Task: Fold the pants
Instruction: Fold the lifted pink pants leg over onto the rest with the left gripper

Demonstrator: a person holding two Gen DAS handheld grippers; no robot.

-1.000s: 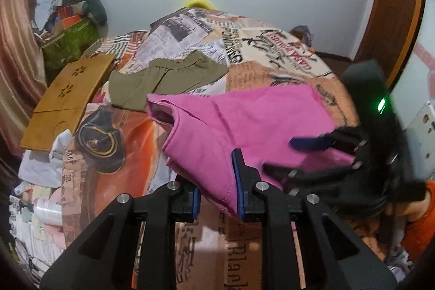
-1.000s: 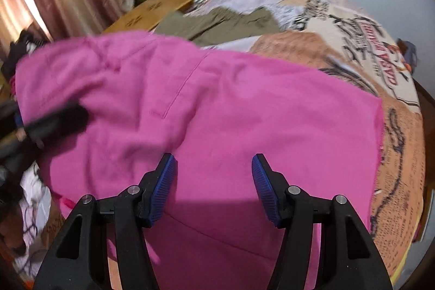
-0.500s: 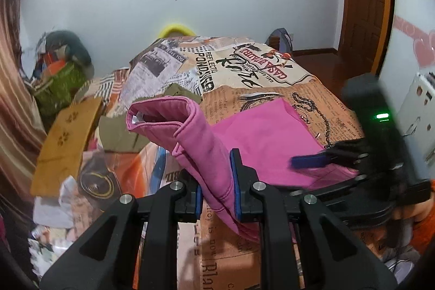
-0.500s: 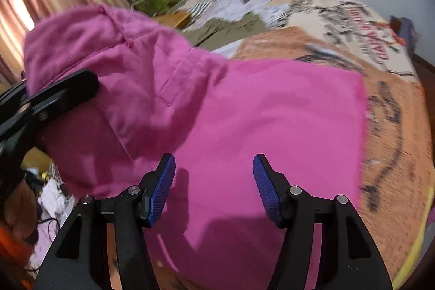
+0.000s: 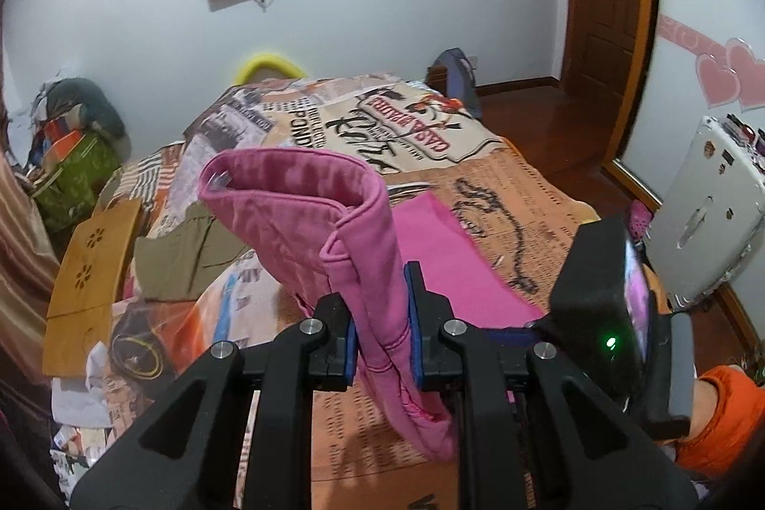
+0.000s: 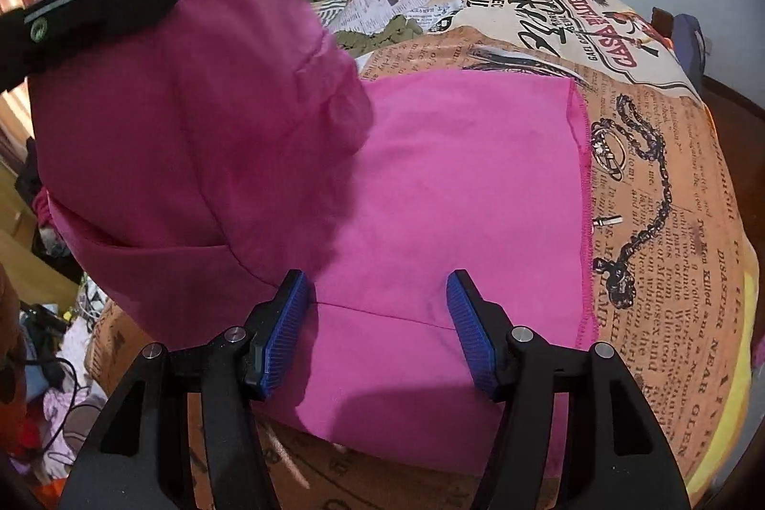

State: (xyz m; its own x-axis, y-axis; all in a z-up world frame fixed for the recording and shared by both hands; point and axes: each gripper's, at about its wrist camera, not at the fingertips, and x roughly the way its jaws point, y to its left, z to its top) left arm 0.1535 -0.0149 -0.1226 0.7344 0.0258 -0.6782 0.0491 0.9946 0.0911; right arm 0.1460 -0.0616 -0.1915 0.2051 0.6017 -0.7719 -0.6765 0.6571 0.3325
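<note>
The pink pants [image 5: 306,199] lie on the bed, partly lifted. My left gripper [image 5: 382,333] is shut on their waistband end and holds it up, so the open waist stands above the bed. In the right wrist view the lifted part [image 6: 191,118] hangs at the left and the leg part [image 6: 459,185] lies flat on the bedspread. My right gripper [image 6: 377,333] is open, its blue pads [image 6: 282,333] just above the flat pink cloth, holding nothing. The left gripper's body shows at the upper left [image 6: 91,17].
The bed has a newspaper-print cover [image 5: 502,185]. Olive-green pants [image 5: 186,252] lie on it to the left, beside a wooden board [image 5: 91,271]. Bags and clutter [image 5: 71,156] are piled at the far left. A door [image 5: 607,8] is at the right.
My left gripper has lifted the waistband end higher off the bed and swung it up. The right gripper stayed open over the flat leg part.
</note>
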